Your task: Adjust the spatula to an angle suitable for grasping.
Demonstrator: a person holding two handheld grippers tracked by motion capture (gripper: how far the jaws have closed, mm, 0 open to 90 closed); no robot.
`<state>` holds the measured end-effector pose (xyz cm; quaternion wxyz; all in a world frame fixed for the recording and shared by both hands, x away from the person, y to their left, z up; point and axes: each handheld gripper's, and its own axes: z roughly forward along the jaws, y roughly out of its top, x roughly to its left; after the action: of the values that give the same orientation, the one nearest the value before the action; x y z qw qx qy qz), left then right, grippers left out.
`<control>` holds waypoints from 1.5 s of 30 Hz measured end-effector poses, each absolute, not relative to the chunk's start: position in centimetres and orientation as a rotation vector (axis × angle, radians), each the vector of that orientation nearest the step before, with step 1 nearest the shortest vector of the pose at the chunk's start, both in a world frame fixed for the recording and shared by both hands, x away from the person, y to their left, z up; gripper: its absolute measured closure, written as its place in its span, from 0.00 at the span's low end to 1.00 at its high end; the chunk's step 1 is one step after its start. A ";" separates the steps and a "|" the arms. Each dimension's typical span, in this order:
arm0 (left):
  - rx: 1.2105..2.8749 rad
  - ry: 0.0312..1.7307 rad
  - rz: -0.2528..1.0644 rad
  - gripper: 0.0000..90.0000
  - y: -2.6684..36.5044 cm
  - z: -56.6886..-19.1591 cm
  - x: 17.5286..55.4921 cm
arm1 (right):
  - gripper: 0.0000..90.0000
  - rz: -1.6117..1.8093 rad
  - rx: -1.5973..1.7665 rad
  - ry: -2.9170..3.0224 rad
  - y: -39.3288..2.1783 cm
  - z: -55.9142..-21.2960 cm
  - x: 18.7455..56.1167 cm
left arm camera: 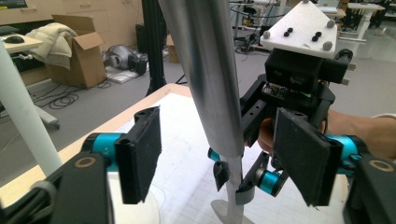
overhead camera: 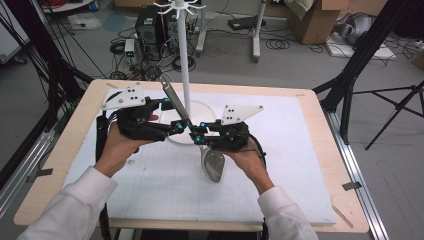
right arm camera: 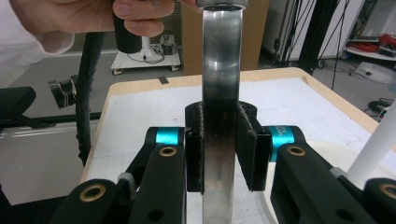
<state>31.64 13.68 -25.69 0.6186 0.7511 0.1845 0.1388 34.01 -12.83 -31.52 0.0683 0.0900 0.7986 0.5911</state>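
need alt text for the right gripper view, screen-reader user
The right gripper is shut on the flat metal handle of a ladle, which rises upright between its two black pads. A hand shows at the top left, and the white-covered table lies beyond, with a white stand pole at the right edge.

Even, soft overhead light fills my workspace; shadows under my hands stay faint. The steel ladle handle [right arm camera: 219, 112] carries glare streaks, and my near jaws blur at the bottom edges.
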 end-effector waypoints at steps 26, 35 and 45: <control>1.708 0.466 0.337 0.74 12.8 -25.3 31.3 | 0.83 1.781 0.274 2.387 -12.6 -31.3 33.8; 1.704 0.462 0.325 0.78 12.4 -25.1 31.1 | 0.83 1.775 0.270 2.390 -12.4 -31.3 33.7; 1.699 0.482 0.308 0.81 12.2 -24.7 30.9 | 0.83 1.782 0.257 2.365 -12.0 -31.2 33.7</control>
<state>30.91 12.23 -24.66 0.6246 0.7401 0.2101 0.1343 33.69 -12.04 -31.24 0.0844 0.0861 0.7928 0.5974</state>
